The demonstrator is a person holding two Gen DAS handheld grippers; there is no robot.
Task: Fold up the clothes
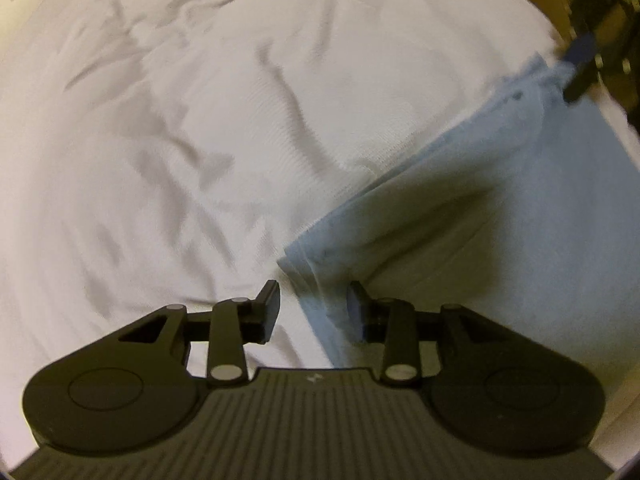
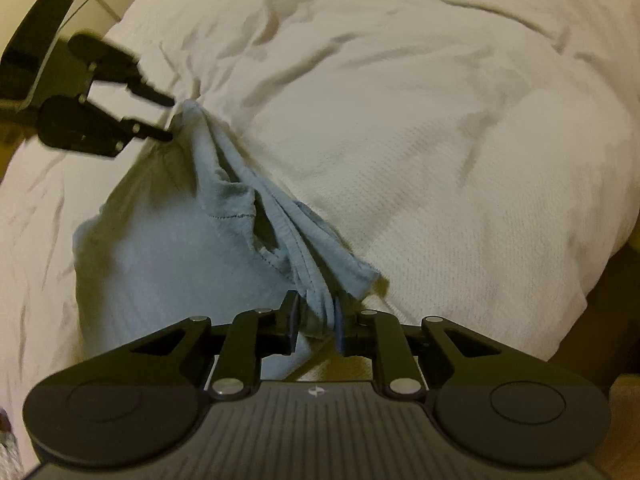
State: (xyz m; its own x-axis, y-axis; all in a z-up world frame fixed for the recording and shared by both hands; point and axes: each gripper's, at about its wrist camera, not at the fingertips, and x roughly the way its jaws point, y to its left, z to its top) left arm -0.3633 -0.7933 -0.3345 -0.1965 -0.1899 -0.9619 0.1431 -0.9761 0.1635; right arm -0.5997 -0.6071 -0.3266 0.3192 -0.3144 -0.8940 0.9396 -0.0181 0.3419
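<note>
The right tongs are pinching one end of the pale blue garment, bunched and hanging over the white bed. The left tongs are standing parted around its other end, gripping nothing firmly. Both ends probably want equal tension, so the fold is landing flat.

Motion blur smears the white bed cover in the left wrist view, and the right gripper sits blurred and partly cut off at the frame's top right. The light blue garment bunches so that its type cannot be told. The left gripper is blurred; its grip on the cloth cannot be judged.
</note>
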